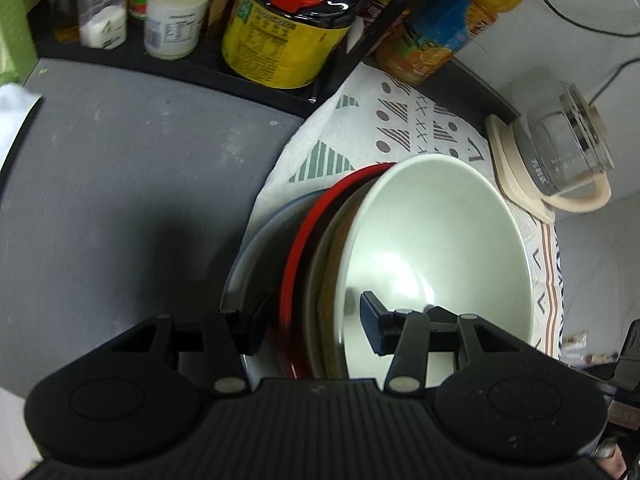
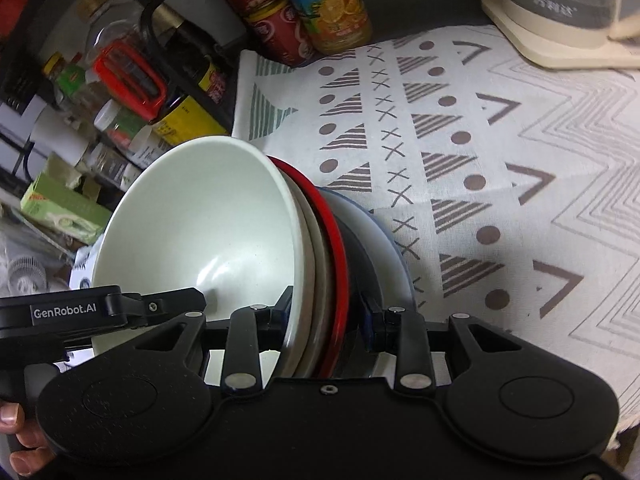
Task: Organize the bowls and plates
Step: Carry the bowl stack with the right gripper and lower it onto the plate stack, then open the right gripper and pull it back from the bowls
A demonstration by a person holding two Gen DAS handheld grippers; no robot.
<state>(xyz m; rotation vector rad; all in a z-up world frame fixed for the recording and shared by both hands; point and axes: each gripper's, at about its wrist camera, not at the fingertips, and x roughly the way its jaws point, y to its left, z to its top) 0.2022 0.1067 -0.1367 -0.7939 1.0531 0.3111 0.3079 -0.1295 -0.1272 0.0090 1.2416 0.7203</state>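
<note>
Both grippers hold the same stack of dishes from opposite sides. The left gripper (image 1: 314,322) is clamped on the stack, one finger inside the pale green bowl (image 1: 432,240) and the other outside the grey-blue plate (image 1: 256,236). The right gripper (image 2: 328,314) is also closed on it, with the red plate (image 2: 334,240) and a beige dish (image 2: 310,236) between its fingers. The stack is tilted on its edge over the patterned cloth (image 2: 500,160), near the glass kettle (image 1: 568,148) and the bottles on the dark shelf (image 1: 192,68)
</note>
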